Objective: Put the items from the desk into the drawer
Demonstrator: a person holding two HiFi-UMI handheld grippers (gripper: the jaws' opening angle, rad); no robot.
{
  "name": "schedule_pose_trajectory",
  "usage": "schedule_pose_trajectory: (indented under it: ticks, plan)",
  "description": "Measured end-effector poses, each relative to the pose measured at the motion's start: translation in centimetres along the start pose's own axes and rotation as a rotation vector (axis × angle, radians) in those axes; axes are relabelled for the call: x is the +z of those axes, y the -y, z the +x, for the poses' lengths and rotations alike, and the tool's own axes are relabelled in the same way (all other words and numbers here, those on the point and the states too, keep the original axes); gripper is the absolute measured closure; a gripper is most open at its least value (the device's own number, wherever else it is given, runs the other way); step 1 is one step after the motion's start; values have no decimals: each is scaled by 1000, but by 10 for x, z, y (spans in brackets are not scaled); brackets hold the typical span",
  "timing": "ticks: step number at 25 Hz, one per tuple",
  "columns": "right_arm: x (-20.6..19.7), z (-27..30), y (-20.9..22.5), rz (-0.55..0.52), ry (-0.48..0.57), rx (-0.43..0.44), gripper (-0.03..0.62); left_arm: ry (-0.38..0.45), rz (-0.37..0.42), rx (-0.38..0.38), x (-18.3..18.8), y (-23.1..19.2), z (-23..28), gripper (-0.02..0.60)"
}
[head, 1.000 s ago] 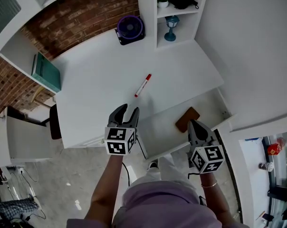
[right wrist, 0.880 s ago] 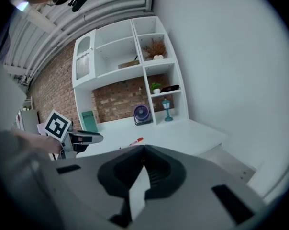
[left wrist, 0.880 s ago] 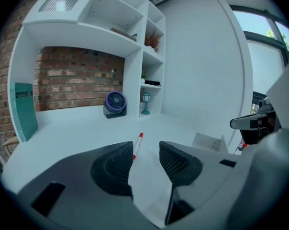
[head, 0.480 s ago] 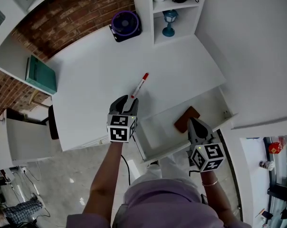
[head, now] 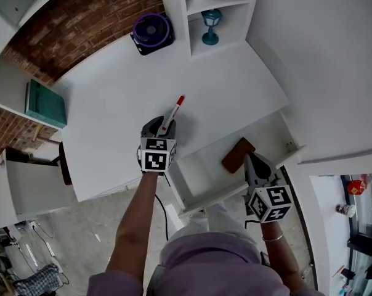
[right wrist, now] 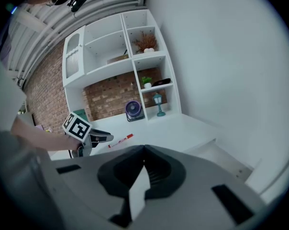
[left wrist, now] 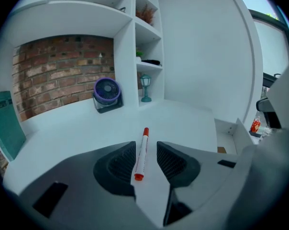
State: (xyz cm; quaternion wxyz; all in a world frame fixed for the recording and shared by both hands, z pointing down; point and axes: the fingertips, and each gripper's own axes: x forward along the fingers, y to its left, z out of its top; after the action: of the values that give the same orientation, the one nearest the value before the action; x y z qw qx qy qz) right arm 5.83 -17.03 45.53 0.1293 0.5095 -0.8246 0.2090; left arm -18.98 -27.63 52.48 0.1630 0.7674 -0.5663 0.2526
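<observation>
White counter (head: pixel 112 97) fills the head view, with brick wall and shelves at its far edge and a purple fan (head: pixel 150 32) far back. A red-capped marker (head: pixel 173 108) lies near the counter's middle, its near end between the tips of the left gripper (head: pixel 160 127). To the right the drawer (head: pixel 201 174) stands pulled out with a brown block (head: pixel 237 155) in it, and the right gripper (head: pixel 252 162) hovers over its near right corner.

Left gripper view: the jaws stand narrowly apart on either side of the marker and have just been closing; the marker lies on the counter along the left pad, clear of the right one.

Right gripper view: the jaws meet at their tips with nothing between them.
</observation>
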Motion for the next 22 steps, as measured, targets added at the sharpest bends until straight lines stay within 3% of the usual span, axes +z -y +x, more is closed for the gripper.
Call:
schedule_pose_trajectory:
  ticks: [22]
  plan:
    - [-9, -2, 17, 8, -28, -5, 589, -178, 43, -39, -26, -2, 52, 458]
